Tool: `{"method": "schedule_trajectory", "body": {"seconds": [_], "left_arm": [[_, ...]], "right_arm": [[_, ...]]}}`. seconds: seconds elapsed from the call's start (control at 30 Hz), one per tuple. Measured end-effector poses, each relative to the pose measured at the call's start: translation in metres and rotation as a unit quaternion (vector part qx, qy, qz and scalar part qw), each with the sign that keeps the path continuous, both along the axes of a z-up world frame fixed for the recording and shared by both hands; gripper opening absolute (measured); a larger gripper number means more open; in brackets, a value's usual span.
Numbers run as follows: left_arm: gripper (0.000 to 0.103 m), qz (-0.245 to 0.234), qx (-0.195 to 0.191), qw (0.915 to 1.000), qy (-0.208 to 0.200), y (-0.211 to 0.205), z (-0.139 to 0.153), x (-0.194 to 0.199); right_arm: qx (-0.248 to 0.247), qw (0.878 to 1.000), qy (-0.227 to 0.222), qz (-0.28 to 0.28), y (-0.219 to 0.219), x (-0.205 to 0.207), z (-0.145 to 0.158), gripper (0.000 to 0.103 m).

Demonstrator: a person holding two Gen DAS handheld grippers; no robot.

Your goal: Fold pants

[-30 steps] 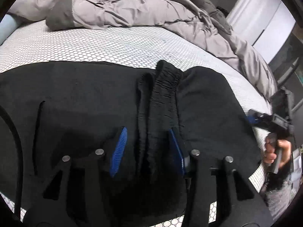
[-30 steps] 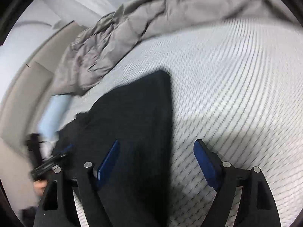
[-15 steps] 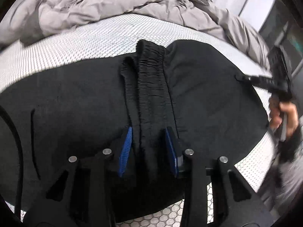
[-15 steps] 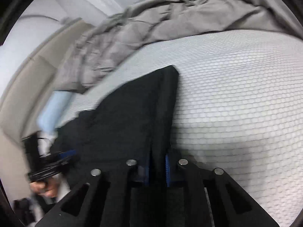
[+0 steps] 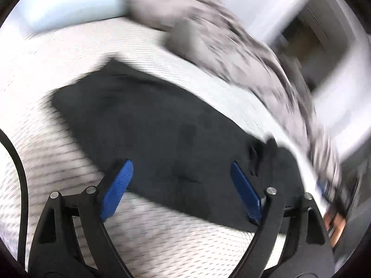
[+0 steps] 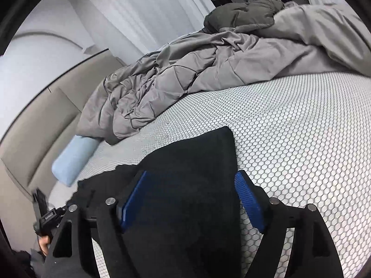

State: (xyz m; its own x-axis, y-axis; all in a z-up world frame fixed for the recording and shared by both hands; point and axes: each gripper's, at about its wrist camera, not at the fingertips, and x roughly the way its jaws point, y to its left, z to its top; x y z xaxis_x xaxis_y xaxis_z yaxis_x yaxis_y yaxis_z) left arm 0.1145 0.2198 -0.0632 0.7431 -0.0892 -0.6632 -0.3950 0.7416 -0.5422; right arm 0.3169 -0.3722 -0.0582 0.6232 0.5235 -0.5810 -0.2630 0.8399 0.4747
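The black pants [image 5: 162, 125] lie as a long folded strip on the white honeycomb mattress [image 5: 69, 53]. The left wrist view is blurred by motion. My left gripper [image 5: 183, 185] is open and empty, its blue pads above the near edge of the pants. In the right wrist view the pants [image 6: 197, 162] reach from the bottom up to a pointed end. My right gripper [image 6: 192, 199] is open over them, with cloth below the gap and nothing held. The other gripper and a hand [image 6: 44, 220] show at the lower left.
A crumpled grey duvet [image 6: 208, 64] is heaped along the far side of the mattress [image 6: 301, 127]. A pale blue pillow [image 6: 74, 157] lies at the left by the beige headboard [image 6: 34, 125]. A black cable [image 5: 20, 185] hangs at the left edge.
Both grippers were shut on the pants half a second ago and have opened and let go. The left gripper has swung fast to a new angle, and the pants now lie as a narrower strip.
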Motion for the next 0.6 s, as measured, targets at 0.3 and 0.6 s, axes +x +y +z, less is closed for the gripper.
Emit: {"method": "schedule_trajectory", "body": {"seconds": [0.3,0.6], "left_arm": [[0.084,0.059,-0.092,0.9939,0.017,0.045,-0.029,0.01],[0.081,0.052,-0.062,0.9966,0.017,0.031,-0.028,-0.015]], "right_arm": [[0.026,1.0,0.004,0.008,0.003,-0.003,0.003,0.078],[0.028,0.999,0.016,0.005,-0.006,-0.007,-0.001,0.078]]}}
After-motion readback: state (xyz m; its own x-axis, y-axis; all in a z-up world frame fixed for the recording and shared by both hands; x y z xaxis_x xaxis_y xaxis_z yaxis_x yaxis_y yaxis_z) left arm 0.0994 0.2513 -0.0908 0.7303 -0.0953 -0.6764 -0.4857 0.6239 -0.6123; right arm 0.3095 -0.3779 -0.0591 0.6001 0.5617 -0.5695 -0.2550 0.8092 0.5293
